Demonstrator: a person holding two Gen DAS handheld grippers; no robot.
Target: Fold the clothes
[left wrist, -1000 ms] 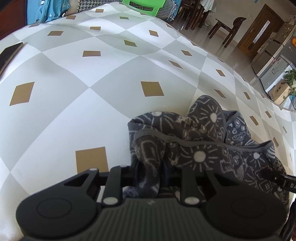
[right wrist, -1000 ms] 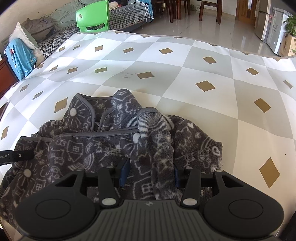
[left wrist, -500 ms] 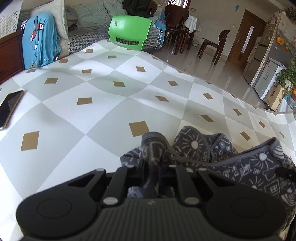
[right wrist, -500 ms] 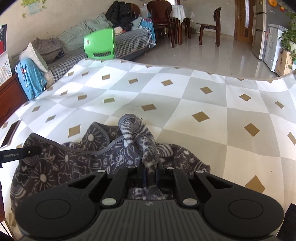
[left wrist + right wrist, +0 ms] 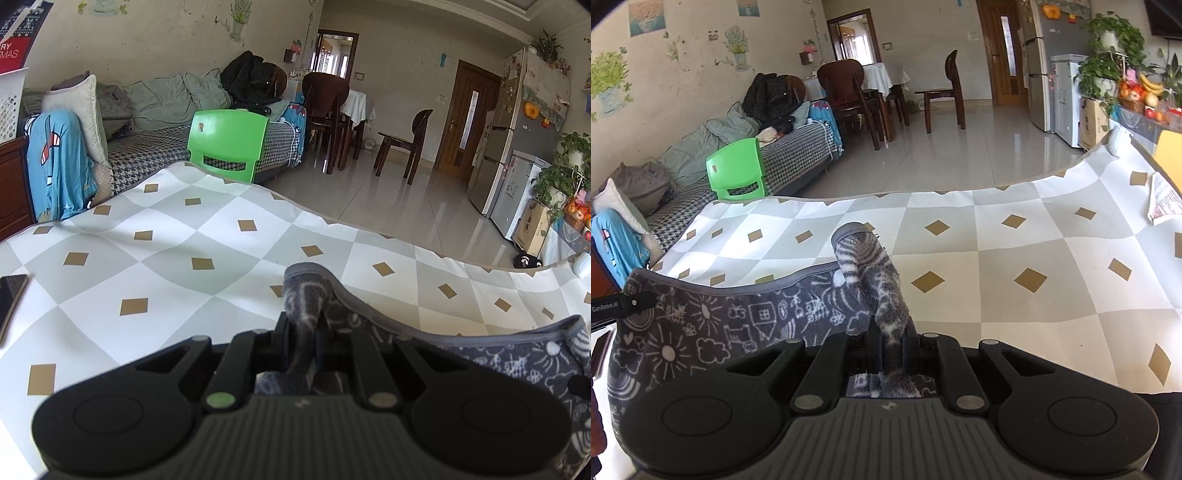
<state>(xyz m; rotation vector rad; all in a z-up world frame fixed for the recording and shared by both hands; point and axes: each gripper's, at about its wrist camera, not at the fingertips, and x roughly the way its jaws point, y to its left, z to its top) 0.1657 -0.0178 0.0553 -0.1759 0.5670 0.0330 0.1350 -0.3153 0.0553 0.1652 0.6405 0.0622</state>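
Grey doodle-printed fleece garment (image 5: 713,325), grey-trimmed

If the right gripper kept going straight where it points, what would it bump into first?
Probably the checked tablecloth. The right gripper, shut on the patterned grey fleece garment, tilts down toward bare cloth; depth is hard to judge.

Bright daylight, glossy floor glare, fisheye-bent edges, blurred foreground.
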